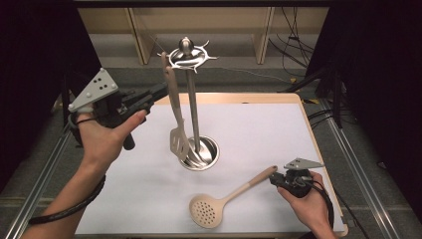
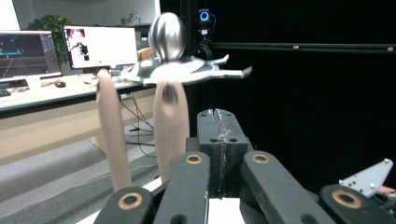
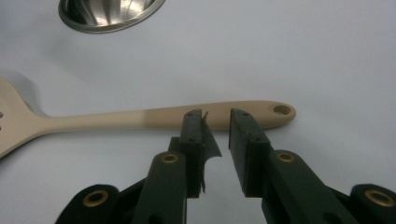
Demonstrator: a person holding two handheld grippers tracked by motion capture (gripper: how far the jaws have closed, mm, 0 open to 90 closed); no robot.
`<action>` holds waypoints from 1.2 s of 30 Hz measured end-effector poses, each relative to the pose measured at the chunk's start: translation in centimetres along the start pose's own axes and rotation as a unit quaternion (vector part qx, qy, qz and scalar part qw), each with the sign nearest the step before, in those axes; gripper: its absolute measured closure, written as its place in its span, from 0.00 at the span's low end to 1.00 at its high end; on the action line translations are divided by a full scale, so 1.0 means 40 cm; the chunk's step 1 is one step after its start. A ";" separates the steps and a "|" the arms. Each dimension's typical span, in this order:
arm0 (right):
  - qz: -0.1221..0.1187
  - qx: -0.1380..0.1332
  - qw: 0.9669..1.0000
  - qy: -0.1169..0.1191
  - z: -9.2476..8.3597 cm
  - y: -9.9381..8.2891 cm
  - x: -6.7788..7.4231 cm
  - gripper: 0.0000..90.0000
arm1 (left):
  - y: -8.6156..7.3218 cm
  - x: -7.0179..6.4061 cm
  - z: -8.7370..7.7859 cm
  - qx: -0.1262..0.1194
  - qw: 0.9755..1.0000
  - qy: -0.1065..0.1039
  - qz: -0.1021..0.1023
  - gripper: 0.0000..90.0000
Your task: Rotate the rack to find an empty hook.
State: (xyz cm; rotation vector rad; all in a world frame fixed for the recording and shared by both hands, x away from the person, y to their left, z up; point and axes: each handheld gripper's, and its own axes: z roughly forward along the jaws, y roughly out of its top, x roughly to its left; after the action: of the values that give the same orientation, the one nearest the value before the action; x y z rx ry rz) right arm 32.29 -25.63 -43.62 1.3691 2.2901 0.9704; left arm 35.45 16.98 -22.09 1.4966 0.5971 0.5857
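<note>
Right gripper (image 3: 217,116): jaws apart, just over skimmer handle, not clamped
Skimmer (image 1: 219,201): flat on white mat, front right
Left gripper (image 2: 219,126): jaws together, empty, raised beside rack top
Slotted turner (image 1: 175,117): hanging on rack (image 1: 191,57)

Left claw (image 1: 160,91) raised, jaws closed tight, forearm angled up. Right claw (image 1: 275,178) low, level, jaws parted.

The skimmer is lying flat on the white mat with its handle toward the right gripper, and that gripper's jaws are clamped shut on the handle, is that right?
Not quite. The skimmer does lie flat on the white mat with its handle toward the right gripper, but the jaws are not clamped on it. The right gripper view shows them apart, with a gap between them, just in front of the handle.
</note>
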 end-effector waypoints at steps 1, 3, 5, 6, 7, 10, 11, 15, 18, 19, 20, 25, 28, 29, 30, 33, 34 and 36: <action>0.003 -0.001 1.000 0.000 0.001 0.000 0.001 0.84 | 0.006 0.000 0.006 -0.001 1.000 0.001 0.002 0.99; -0.004 -0.006 1.000 0.001 0.002 0.001 0.000 0.84 | 0.016 0.002 0.019 0.002 1.000 0.002 0.003 0.99; -0.004 -0.002 1.000 0.002 0.000 0.001 0.001 0.84 | 0.021 0.005 0.030 0.001 1.000 0.004 -0.001 0.99; -0.005 -0.005 1.000 0.002 0.001 0.001 0.000 0.84 | 0.023 0.007 0.035 0.000 1.000 0.006 -0.001 0.99; -0.006 -0.006 1.000 0.002 0.001 0.001 -0.001 0.84 | 0.024 0.008 0.037 -0.002 1.000 0.008 0.001 0.99; -0.022 -0.010 1.000 0.001 0.005 -0.003 -0.010 0.84 | 0.026 0.008 0.042 -0.004 1.000 0.009 0.003 0.99; -0.030 -0.015 0.999 0.006 0.008 -0.003 -0.013 0.84 | 0.026 0.009 0.044 -0.001 1.000 0.008 0.002 0.99; -0.004 -0.005 1.000 0.003 0.003 0.000 -0.005 0.84 | 0.024 0.020 0.052 0.000 1.000 0.015 -0.001 0.99; 0.005 0.001 1.000 0.004 0.001 0.000 -0.002 0.84 | 0.023 0.021 0.053 0.001 1.000 0.012 -0.004 0.99; 0.006 0.002 1.000 0.004 0.001 0.000 -0.002 0.84 | 0.024 0.021 0.053 0.002 1.000 0.012 -0.003 0.99; -0.003 -0.005 1.000 0.003 0.005 -0.002 -0.006 0.84 | 0.024 0.022 0.052 0.002 1.000 0.013 -0.004 0.99; -0.019 -0.012 1.000 -0.002 0.005 -0.003 -0.011 0.84 | 0.023 0.029 0.048 -0.005 1.000 0.017 -0.007 1.00; -0.014 -0.008 1.000 -0.001 0.003 -0.004 -0.011 0.85 | 0.025 0.031 0.046 -0.002 1.000 0.018 -0.011 0.99; -0.018 -0.008 1.000 -0.002 0.003 -0.004 -0.012 0.85 | 0.026 0.033 0.045 -0.001 1.000 0.019 -0.011 1.00; -0.012 -0.009 1.000 -0.002 0.004 -0.003 -0.011 0.85 | 0.026 0.034 0.045 -0.002 1.000 0.021 -0.012 0.99; 0.000 -0.003 1.000 0.000 0.001 -0.002 -0.007 0.85 | 0.026 0.039 0.041 -0.002 1.000 0.027 -0.011 1.00; -0.006 -0.004 1.000 -0.001 0.002 -0.003 -0.010 0.85 | 0.027 0.040 0.040 -0.002 1.000 0.029 -0.011 1.00; -0.006 -0.004 1.000 0.000 0.003 -0.004 -0.009 0.85 | 0.028 0.044 0.040 -0.002 0.999 0.032 -0.011 1.00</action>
State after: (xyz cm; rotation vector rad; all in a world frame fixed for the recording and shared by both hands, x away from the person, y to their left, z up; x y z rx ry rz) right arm 32.45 -25.95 -43.83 1.3520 2.2895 0.9736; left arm 37.84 16.99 -20.99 1.4705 0.6612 0.6185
